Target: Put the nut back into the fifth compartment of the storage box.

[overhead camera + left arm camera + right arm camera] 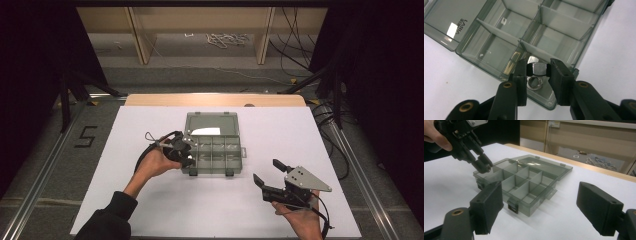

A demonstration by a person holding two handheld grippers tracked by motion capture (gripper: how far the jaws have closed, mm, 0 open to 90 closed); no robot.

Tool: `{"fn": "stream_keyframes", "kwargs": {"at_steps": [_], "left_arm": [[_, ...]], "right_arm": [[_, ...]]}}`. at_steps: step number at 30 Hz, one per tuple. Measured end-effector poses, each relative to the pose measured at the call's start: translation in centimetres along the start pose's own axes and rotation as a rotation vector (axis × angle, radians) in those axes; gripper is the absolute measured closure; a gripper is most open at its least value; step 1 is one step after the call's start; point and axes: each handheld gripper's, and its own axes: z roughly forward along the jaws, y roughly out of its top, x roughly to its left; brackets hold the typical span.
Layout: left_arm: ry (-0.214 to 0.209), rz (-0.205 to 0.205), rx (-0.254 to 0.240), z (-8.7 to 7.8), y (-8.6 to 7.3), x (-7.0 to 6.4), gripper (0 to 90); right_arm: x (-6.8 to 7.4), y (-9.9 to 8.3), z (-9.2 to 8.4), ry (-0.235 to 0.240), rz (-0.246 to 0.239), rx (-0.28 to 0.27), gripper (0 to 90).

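A smoky clear organizer box (212,171) lies open at mid-table, its lid (211,124) folded back flat. My left gripper (187,155) hovers over the box's near-left corner. In the left gripper view, its jaws are shut on a shiny hex nut (538,68) above a corner compartment (541,96). On that compartment's floor, just below the held one, lies a second nut (534,83). My right gripper (266,170) rests on the table at the front right, wide open with nothing between its pads (490,205). It faces the box (524,207) and the left gripper (483,166).
White paper (150,200) covers the table, with a wooden edge (215,99) at the back. The other compartments (560,37) look bare. The lid carries a white label (206,131). Cables (227,39) and shelving legs stand on the floor beyond.
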Motion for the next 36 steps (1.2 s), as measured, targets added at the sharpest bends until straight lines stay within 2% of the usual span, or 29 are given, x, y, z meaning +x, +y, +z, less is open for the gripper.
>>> {"fn": "stream_keyframes", "kwargs": {"at_steps": [7,10,13,14,21,25,26,27,36], "left_arm": [[-0.001,-0.014,-0.005,0.3,0.0,0.1,67.6],[0.002,0.001,0.001,0.3,0.0,0.2,67.6],[-0.002,-0.016,0.000,0.5,-0.1,0.1,67.5],[0.001,0.000,0.002,0.5,0.0,0.2,67.5],[-0.004,-0.008,0.001,0.7,-0.2,0.2,67.1],[-0.005,-0.020,-0.021,0.5,-0.1,0.2,65.7],[0.000,-0.041,-0.040,0.4,-0.1,0.1,65.6],[0.002,-0.046,-0.048,0.4,-0.2,0.1,65.4],[0.020,-0.070,-0.079,-0.6,-0.3,0.2,56.9]], "right_arm": [[0.0,0.0,0.0,0.001,0.001,0.000,22.0],[0.0,0.0,0.0,-0.001,0.000,0.000,22.0],[0.0,0.0,0.0,-0.001,0.000,0.001,22.0],[0.0,0.0,0.0,-0.002,0.000,0.000,22.0],[0.0,0.0,0.0,-0.002,-0.001,-0.001,22.0],[0.0,0.0,0.0,-0.003,0.000,0.000,22.0],[-0.1,0.0,0.0,-0.003,0.000,0.000,21.9],[0.0,0.0,0.0,-0.004,0.002,0.001,22.0],[-0.1,0.0,-0.1,-0.010,-0.002,0.003,22.0]]}}
